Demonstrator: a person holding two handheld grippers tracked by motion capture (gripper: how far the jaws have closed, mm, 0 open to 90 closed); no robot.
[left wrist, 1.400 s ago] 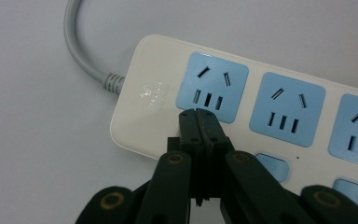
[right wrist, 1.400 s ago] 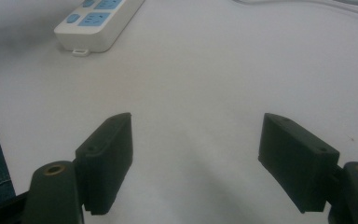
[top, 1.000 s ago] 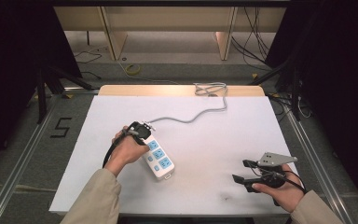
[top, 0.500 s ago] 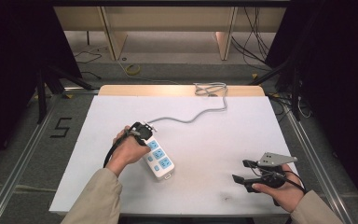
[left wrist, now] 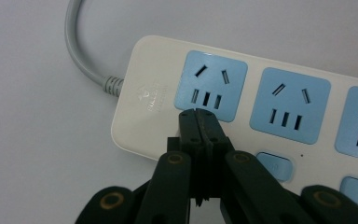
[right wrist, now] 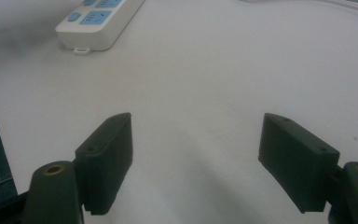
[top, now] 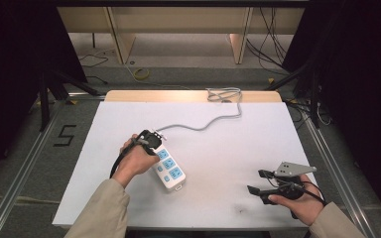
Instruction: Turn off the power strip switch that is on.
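A white power strip (top: 169, 169) with blue sockets lies left of the table's middle, and its grey cable (top: 198, 126) runs off to the back edge. My left gripper (top: 151, 142) is at the strip's cable end. In the left gripper view, my left gripper (left wrist: 199, 115) is shut with nothing between its jaws. Its tips rest on the power strip (left wrist: 144, 98), just below the first blue socket (left wrist: 210, 84) and left of a blue switch (left wrist: 272, 165). My right gripper (top: 257, 181) rests open near the front right corner, well clear of the strip. From my right gripper (right wrist: 196, 140) the power strip's end (right wrist: 100, 21) lies far off.
The white table top (top: 258, 139) has bare room between the strip and the right hand. The cable (top: 223, 94) coils at the table's back edge. Dark frames and floor cables surround the table.
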